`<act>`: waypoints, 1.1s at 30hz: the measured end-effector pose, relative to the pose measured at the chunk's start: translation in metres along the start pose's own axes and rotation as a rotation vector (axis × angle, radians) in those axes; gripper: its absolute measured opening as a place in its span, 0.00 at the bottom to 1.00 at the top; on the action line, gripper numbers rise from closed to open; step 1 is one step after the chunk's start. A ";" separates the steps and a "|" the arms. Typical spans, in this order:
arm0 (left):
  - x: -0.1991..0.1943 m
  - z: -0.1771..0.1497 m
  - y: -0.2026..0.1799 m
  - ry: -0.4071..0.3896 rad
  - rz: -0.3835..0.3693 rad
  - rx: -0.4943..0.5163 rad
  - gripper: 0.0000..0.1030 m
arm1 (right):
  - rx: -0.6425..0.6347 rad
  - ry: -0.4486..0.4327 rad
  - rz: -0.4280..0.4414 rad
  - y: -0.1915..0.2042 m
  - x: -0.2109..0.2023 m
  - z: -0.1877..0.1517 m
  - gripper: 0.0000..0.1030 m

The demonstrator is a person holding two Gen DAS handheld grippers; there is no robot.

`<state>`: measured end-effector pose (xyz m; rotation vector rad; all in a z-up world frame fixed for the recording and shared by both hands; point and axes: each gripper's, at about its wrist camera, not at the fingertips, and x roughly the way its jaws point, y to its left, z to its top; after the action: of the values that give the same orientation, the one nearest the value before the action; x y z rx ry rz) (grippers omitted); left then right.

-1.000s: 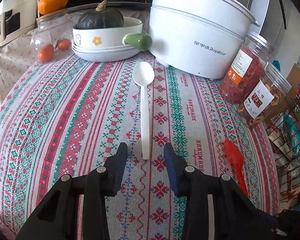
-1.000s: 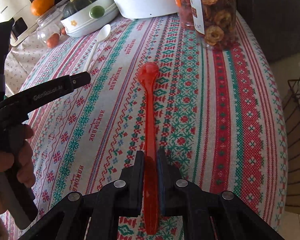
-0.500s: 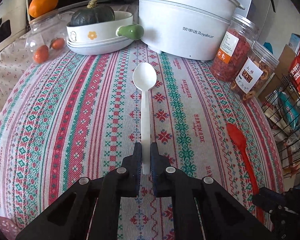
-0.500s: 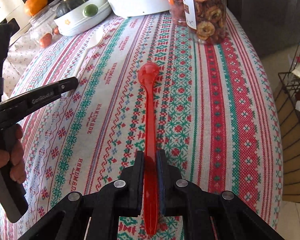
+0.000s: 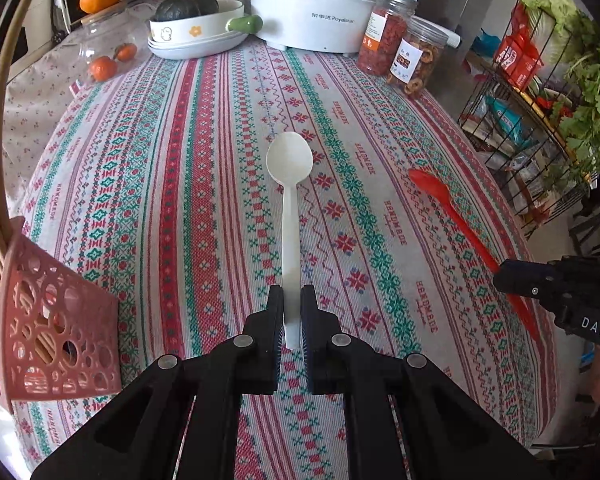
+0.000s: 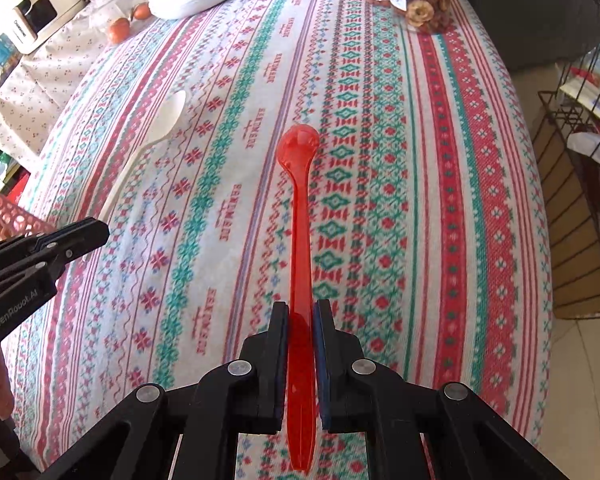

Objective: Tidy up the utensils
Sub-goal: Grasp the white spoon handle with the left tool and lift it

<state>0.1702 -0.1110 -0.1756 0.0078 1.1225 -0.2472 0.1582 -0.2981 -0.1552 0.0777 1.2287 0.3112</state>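
My left gripper (image 5: 291, 300) is shut on the handle of a white spoon (image 5: 290, 184), held above the striped tablecloth with its bowl pointing forward. My right gripper (image 6: 301, 316) is shut on the handle of a red spoon (image 6: 298, 184), also held above the cloth. In the left wrist view the red spoon (image 5: 452, 208) and the right gripper (image 5: 504, 276) show at the right. In the right wrist view the white spoon (image 6: 156, 136) and the left gripper (image 6: 100, 232) show at the left. A pink perforated basket (image 5: 52, 312) stands at the left.
At the table's far end stand a white Royalstar pot (image 5: 320, 4), a white dish holding a dark squash (image 5: 196, 28), two jars of dried food (image 5: 400, 48) and a glass jar with small oranges (image 5: 108, 52). A wire rack with packets and greens (image 5: 540, 92) stands beyond the right edge.
Both grippers have lifted and pulled back with their spoons, so more of the table shows. The left gripper closed on the white spoon a second ago. The pink basket has come into view.
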 end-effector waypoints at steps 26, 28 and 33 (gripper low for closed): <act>-0.008 -0.009 -0.019 0.140 -0.050 0.212 0.55 | -0.022 0.108 -0.053 0.032 0.008 -0.002 0.48; 0.003 0.001 -0.022 0.132 -0.045 0.229 0.55 | -0.029 0.102 -0.060 0.032 0.009 0.002 0.48; 0.024 0.011 -0.024 0.138 -0.006 0.243 0.50 | -0.037 0.100 -0.061 0.029 0.010 0.006 0.48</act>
<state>0.1847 -0.1405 -0.1895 0.2402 1.2241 -0.3917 0.1611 -0.2673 -0.1562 -0.0070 1.3217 0.2875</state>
